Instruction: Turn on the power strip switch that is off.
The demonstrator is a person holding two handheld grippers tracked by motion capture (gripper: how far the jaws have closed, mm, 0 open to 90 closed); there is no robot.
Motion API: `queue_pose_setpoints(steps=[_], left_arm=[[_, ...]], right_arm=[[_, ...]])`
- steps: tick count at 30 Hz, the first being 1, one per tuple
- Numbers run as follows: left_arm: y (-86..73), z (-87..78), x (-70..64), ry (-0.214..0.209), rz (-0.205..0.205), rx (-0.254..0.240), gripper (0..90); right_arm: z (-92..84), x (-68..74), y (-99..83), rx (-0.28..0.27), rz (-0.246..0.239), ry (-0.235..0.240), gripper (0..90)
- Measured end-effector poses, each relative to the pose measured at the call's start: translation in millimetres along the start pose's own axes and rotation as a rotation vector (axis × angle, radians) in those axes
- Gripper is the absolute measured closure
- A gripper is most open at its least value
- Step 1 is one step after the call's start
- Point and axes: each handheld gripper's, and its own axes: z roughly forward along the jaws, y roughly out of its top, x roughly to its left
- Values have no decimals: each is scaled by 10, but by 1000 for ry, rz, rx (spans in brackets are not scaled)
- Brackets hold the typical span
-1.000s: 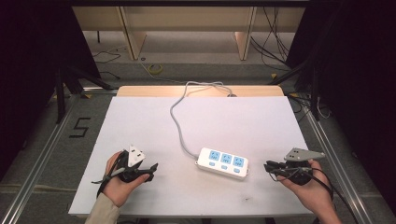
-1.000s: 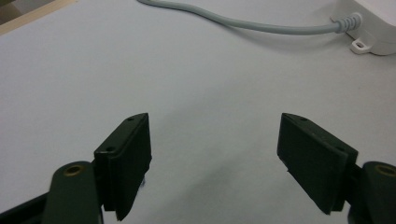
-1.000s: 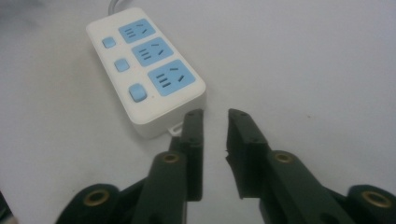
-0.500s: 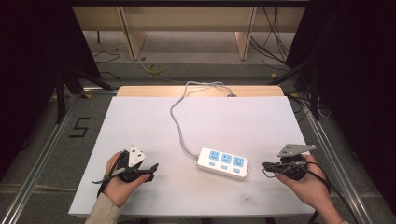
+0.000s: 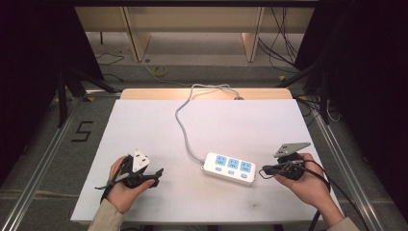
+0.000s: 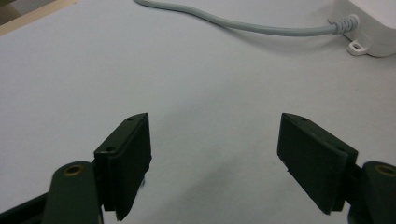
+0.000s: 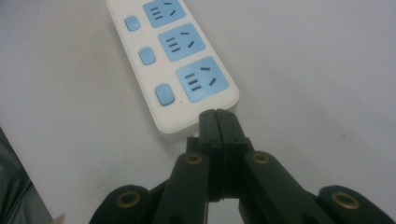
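A white power strip [image 5: 228, 168] with three blue sockets and three blue switches lies on the white table top [image 5: 144, 125], right of centre. Its grey cable [image 5: 180, 122] curves away over the far edge. My right gripper [image 5: 267, 169] is shut with nothing in it. In the right gripper view its tips [image 7: 217, 117] stand just short of the near end of the power strip [image 7: 177, 60]. My left gripper [image 5: 155, 173] rests low at the front left, well apart from the strip. Its jaws [image 6: 219, 163] stand wide open over bare table, with the cable [image 6: 261, 29] and a corner of the strip [image 6: 373, 28] farther off.
A wooden board [image 5: 207, 94] borders the table's far edge. Metal rails [image 5: 43, 159] run along both sides of the table. Beyond lie the floor with loose cables [image 5: 161, 71] and wooden furniture legs [image 5: 137, 38]. A "5" [image 5: 82, 131] is marked left of the table.
My right gripper has slid left, closer to the end of the power strip. The left gripper and the strip have stayed where they were.
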Motion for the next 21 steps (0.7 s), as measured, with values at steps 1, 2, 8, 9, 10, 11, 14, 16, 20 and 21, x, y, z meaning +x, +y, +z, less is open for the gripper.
queue_pose_setpoints(steps=[1, 2, 8, 9, 10, 11, 14, 16, 20, 21], left_arm=[[1, 1, -2, 0, -1, -1, 258], [1, 1, -2, 0, -1, -1, 258], [8, -3, -8, 1, 3, -3, 258], [9, -3, -4, 2, 4, -3, 258], [7, -2, -3, 2, 4, -4, 258], [7, -2, -3, 2, 4, -4, 258], [7, 0, -3, 2, 5, -3, 258], [8, -1, -5, 2, 1, -7, 258], [8, 1, -7, 0, 3, -3, 257], [8, 1, -7, 0, 3, -3, 257]], right_arm=[[0, 1, 11, 5, -2, 1, 900], [3, 1, 22, 6, -2, 3, 900], [-2, -2, 86, 32, -12, 7, 900], [-4, 1, 99, 36, -13, 8, 900], [-4, 2, 115, 40, -16, 9, 900], [-4, 2, 115, 40, -16, 9, 900], [5, 6, 172, 57, -21, 14, 900], [12, 5, 197, 62, -25, 18, 900], [35, 9, 238, 82, -27, 30, 900], [35, 9, 238, 82, -27, 30, 900]])
